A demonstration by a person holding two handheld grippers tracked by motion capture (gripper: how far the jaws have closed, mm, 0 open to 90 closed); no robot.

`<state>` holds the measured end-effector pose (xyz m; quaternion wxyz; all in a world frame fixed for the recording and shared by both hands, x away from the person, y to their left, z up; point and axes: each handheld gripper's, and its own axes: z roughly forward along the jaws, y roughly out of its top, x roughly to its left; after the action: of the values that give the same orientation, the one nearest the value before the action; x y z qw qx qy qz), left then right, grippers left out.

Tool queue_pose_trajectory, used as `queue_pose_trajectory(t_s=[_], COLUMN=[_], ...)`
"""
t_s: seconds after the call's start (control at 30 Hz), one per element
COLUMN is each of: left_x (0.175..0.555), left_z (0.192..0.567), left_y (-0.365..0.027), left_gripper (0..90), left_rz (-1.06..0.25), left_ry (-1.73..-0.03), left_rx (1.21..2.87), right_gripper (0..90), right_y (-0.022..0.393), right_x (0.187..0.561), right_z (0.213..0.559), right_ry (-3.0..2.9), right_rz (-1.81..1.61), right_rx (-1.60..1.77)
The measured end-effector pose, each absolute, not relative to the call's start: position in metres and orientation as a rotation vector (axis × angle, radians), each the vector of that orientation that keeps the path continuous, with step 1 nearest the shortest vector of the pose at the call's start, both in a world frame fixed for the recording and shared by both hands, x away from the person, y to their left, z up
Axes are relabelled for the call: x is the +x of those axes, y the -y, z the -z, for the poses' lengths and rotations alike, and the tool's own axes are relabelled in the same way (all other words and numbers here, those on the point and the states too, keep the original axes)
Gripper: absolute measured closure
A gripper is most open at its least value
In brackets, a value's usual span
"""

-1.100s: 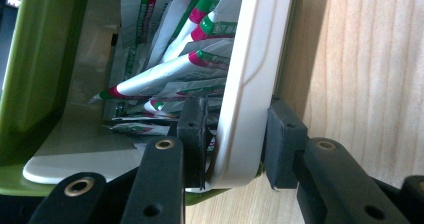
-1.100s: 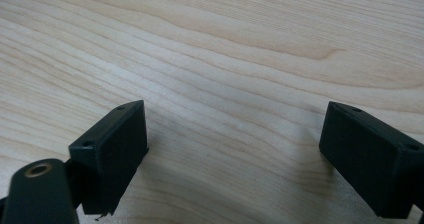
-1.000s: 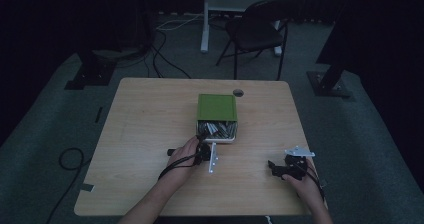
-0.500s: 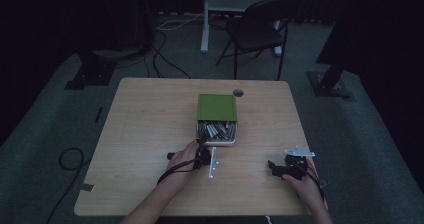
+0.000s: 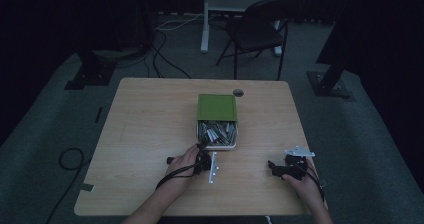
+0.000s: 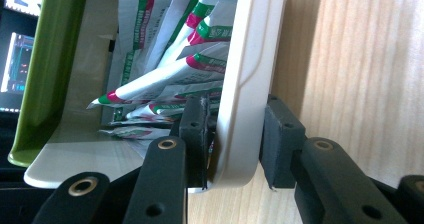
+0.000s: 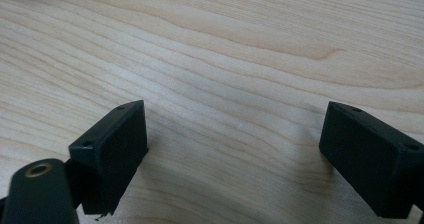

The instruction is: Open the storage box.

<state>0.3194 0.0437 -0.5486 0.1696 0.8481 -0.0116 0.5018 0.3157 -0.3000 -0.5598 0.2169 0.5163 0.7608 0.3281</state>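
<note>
Since the left fingers already straddle the box rim, everything turns on that wall.
box: white container [image 5: 218, 145] with green lid [image 5: 216, 107] slid toward 12 o'clock, mid-worktop; the open near end shows sachets [image 5: 217, 132].
box axis: long axis runs 12 to 6 o'clock on the worktop [image 5: 150, 124].
left gripper: [image 5: 204, 160] at the box's near-left corner, about 7 o'clock from the box centre, touching it.
left fingers: closed on the white rim [image 6: 245, 94]; one pad [image 6: 194, 129] inside against the sachets [image 6: 165, 79], the other pad [image 6: 280, 139] outside on the worktop side; wall pinched between them.
key relation: rim wall stands between the pads, box body lies ahead toward 12 o'clock from the fingers; a pull toward 6 o'clock would likely drag the box nearer, judging by the grip.
left hand pose: [image 5: 186, 160] low on the worktop, forearm in from 6 o'clock, gripper pointing toward 1 o'clock.
right gripper: [image 5: 274, 167] at 4 o'clock from the box, well apart, low near the front edge.
right fingers: [image 7: 112, 149] spread wide, nothing between, bare wood [image 7: 235, 84] beneath.
nearer hand: left, by far.
risk: thin rim could slip from the pads if the pull tilts.
</note>
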Motion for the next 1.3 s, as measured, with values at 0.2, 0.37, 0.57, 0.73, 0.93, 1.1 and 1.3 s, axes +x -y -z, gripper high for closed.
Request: queue_pose_trajectory(t_s=[0.2, 0.37, 0.57, 0.73, 0.93, 1.1, 1.3], left_x=[0.313, 0.307, 0.3, 0.295, 0.287, 0.279, 0.272], left_z=[0.548, 0.547, 0.548, 0.548, 0.549, 0.549, 0.552], left_y=[-0.044, -0.044, -0.045, -0.047, -0.047, -0.047, -0.048], left_gripper=[69.3, 69.4, 69.7, 69.7, 69.9, 70.0, 70.0], left_rz=[-1.43, -1.417, -1.411, -1.416, -1.415, -1.417, -1.411], left_ry=[0.057, 0.056, 0.067, 0.078, 0.074, 0.095, 0.091], left_rx=[2.421, 2.428, 2.418, 2.437, 2.429, 2.43, 2.428], right_gripper=[11.4, 11.4, 11.4, 11.4, 11.4, 11.4, 11.4], right_y=[0.3, 0.3, 0.3, 0.3, 0.3, 0.3, 0.3], right_x=[0.316, 0.316, 0.316, 0.316, 0.316, 0.316, 0.316], right_z=[0.56, 0.56, 0.56, 0.56, 0.56, 0.56, 0.56], right_ry=[-2.108, -2.107, -2.108, -2.107, -2.107, -2.107, -2.107], right_rz=[-0.909, -0.909, -0.909, -0.909, -0.909, -0.909, -0.909], right_rx=[1.431, 1.43, 1.43, 1.43, 1.43, 1.43, 1.43])
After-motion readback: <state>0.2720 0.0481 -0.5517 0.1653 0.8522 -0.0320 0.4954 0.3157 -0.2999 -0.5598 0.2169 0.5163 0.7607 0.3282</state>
